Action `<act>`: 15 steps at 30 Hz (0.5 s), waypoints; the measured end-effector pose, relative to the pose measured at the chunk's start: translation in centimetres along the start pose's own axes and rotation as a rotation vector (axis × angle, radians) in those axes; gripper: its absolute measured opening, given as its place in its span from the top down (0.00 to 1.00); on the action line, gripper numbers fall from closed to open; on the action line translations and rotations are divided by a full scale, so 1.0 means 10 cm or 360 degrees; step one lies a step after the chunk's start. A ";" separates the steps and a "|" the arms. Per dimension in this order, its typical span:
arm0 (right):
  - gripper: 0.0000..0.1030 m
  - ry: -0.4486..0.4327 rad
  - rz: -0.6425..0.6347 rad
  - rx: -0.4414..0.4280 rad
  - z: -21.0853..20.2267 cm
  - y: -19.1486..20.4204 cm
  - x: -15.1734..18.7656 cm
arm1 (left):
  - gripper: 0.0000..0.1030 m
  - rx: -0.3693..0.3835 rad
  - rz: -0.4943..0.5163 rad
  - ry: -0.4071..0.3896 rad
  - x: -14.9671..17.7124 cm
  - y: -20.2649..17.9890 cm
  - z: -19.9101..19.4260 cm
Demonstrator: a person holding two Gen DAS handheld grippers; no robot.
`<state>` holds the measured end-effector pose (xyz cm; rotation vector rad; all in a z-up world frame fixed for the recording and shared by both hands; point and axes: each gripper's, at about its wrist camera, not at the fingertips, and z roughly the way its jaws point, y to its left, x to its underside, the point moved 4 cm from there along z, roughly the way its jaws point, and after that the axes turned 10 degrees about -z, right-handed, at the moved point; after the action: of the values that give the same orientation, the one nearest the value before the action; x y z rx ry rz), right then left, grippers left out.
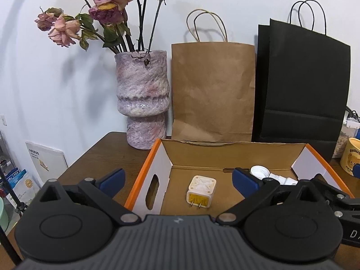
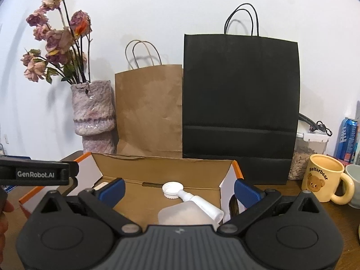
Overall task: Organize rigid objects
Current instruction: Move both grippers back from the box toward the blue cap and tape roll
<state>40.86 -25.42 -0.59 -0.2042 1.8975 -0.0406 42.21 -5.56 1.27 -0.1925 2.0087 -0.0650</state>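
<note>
Left wrist view: your left gripper (image 1: 178,181) hangs released, jaws wide and empty, above the open orange-edged cardboard box (image 1: 144,177) on the brown wooden tabletop (image 1: 94,157).
Right wrist view: your right gripper (image 2: 178,190) is likewise spread and carries nothing, at the same box's right half.
Box contents: a cream square plug adapter (image 1: 201,192) lies on the box floor, prongs toward you; a white round screw cap (image 2: 172,189), a white plastic nozzle bottle (image 2: 202,203) and a frosted translucent lid-like piece (image 2: 180,216) lie together at the right.
Step in hand: judged a pause between placements.
Next move: scan outside the box for loose rigid items; none shows clearly here.
</note>
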 end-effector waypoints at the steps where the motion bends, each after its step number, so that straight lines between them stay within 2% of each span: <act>1: 0.00 -0.0001 0.0001 0.0000 -0.03 0.00 0.01 | 0.00 0.0002 0.0000 0.0000 0.01 0.01 -0.03; 15: 0.00 0.0022 0.0011 0.0014 -0.48 0.04 0.18 | 0.00 0.0021 0.0010 0.0009 0.18 0.09 -0.48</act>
<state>35.67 -25.64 -0.76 -0.1918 1.9113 -0.0453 37.03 -5.11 1.59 -0.1782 2.0137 -0.0747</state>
